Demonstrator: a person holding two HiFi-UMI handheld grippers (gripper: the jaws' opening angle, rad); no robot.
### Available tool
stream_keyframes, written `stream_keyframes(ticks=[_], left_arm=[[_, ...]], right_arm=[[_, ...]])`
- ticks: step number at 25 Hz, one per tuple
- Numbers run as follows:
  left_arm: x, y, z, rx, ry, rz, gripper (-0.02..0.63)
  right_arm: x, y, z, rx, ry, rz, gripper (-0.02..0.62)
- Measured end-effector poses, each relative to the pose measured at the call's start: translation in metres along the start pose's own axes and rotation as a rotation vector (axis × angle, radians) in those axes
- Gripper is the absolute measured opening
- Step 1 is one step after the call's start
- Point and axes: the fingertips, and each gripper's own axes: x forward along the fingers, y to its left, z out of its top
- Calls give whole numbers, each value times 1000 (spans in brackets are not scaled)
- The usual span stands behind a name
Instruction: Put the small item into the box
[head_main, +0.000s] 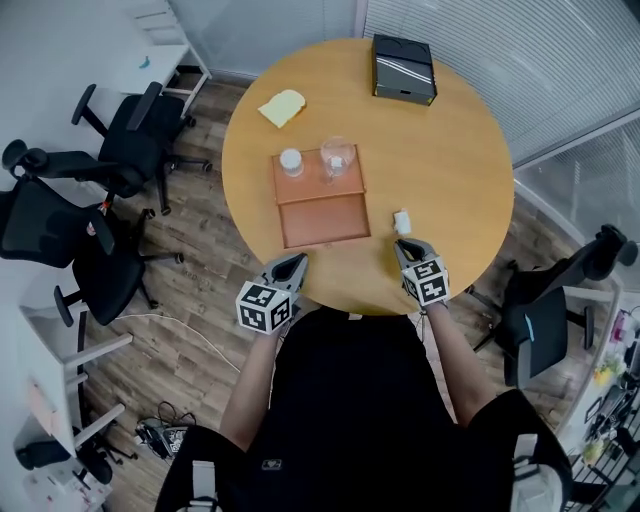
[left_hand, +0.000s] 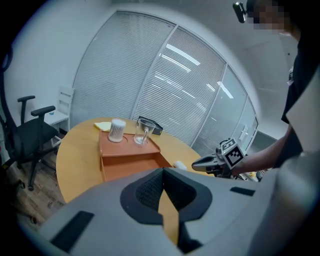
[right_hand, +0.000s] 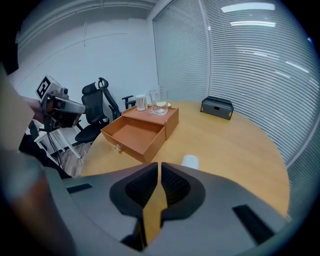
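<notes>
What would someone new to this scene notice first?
Probably the round wooden table seen from above. At its middle is a brown box with its drawer open and empty, and a glass and a white jar on top. Next, the small white item lying alone to the right of the drawer. The right tongs are shut and empty just short of it, and the left tongs are shut at the near edge.

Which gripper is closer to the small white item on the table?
Right. The right gripper sits just short of the small white item; the left gripper is off to its left, by the open drawer.
</notes>
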Motion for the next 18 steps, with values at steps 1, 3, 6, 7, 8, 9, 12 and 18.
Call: stream_keyframes(ticks=[1, 3, 6, 7, 8, 9, 12, 18], left_arm=[[-1, 1, 1, -7, -7, 8, 6], [-3, 1, 1, -21, -14, 22, 6], [-5, 4, -3, -35, -4, 34, 6], [-4, 4, -4, -38, 2, 35, 6], [-4, 3, -6, -40, 9, 35, 6], [-3, 3, -7, -41, 15, 35, 6], [1, 3, -9, -44, 28, 34, 6], [6, 1, -10, -43, 41, 27, 6]], right_arm=[[2, -3, -2, 0, 7, -5, 11], [5, -10, -6, 11, 16, -23, 11], [12, -19, -7, 26, 27, -41, 11], [14, -21, -8, 28, 33, -45, 11], [15, -23, -9, 33, 42, -49, 11], [16, -25, -10, 41, 48, -54, 12], [23, -31, -13, 72, 51, -66, 28], [35, -41, -12, 74, 69, -110, 128]])
